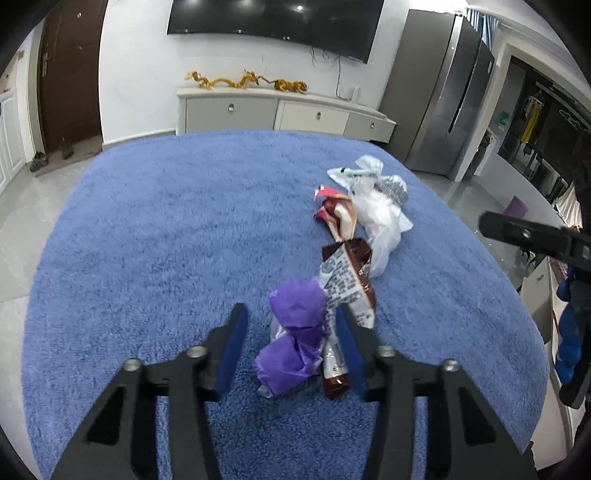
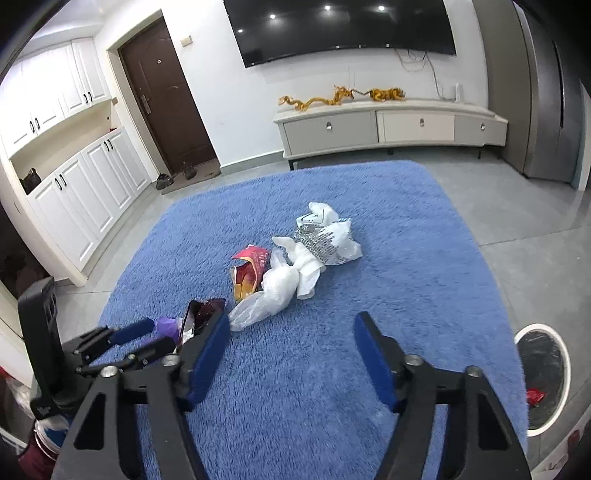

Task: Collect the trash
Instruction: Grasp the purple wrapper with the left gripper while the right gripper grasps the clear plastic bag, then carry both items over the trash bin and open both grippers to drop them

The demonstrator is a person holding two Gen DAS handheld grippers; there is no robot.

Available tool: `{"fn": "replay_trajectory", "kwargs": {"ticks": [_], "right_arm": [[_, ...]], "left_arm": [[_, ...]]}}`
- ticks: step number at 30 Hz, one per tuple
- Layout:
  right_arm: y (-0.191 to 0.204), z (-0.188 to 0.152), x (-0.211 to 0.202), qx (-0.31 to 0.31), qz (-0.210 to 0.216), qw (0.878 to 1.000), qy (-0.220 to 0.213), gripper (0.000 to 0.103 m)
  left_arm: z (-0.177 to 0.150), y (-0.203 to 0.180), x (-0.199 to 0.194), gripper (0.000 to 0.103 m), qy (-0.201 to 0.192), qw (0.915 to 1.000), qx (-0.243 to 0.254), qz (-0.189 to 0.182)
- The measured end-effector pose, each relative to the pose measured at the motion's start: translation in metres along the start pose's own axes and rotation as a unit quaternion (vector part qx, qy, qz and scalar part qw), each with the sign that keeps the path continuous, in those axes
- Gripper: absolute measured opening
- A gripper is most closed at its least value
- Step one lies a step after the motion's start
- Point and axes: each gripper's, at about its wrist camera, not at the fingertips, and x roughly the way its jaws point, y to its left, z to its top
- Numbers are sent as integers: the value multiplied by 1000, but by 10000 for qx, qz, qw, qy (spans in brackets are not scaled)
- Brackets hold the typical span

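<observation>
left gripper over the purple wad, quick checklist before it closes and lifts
1. Purple wrapper between the left gripper fingers: ok.
2. Pads pressing on it: not ok, a gap shows at the left pad.
3. Only purple in the jaws: not ok, brown printed wrapper lies against the right pad.
4. Right gripper clear of the pile: ok, open over bare blue rug.
5. Trash bin open: ok.

Each camera rides a gripper, looking forward and down along its fingers at the blue rug [image 1: 166, 258]. The left view sits close over the trash [image 1: 343, 258]; the right view stands farther back. Both share rug, trash and TV [image 2: 343, 29].
</observation>
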Motion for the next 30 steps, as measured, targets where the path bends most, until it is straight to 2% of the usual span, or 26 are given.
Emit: {"fn": "replay_trajectory", "kwargs": {"ticks": [2, 8, 12, 15, 16, 19, 26, 30], "right_arm": [[-3, 2, 15, 130, 149, 9997, 148, 56], [-5, 6, 54, 401, 481, 9966, 540, 50], [-7, 8, 76, 669, 724, 9926, 703, 47], [-11, 11, 84, 842, 841, 9902, 728, 39], [-12, 12, 84, 851, 860, 9900, 726, 32], [-16, 12, 78, 899, 997, 9886, 687, 24], [-18, 7, 41, 763, 1312, 9873, 466, 23], [-23, 1, 7, 674, 1379, 9879, 212, 23]], "left_arm": [[-2, 6, 6, 32, 74, 9999, -130, -80], [-1, 17, 7, 30, 55, 9987, -406, -318], [-4, 19, -3, 30, -95, 9985, -458, -269], [-3, 19, -10, 30, -229, 9985, -455, -182], [-3, 18, -12, 30, -258, 9986, -447, -143], [-2, 16, -20, 29, -341, 9983, -454, -89], [2, 5, -49, 29, -578, 9976, -388, -32], [9, -17, -64, 29, -713, 9973, -182, -70]]}}
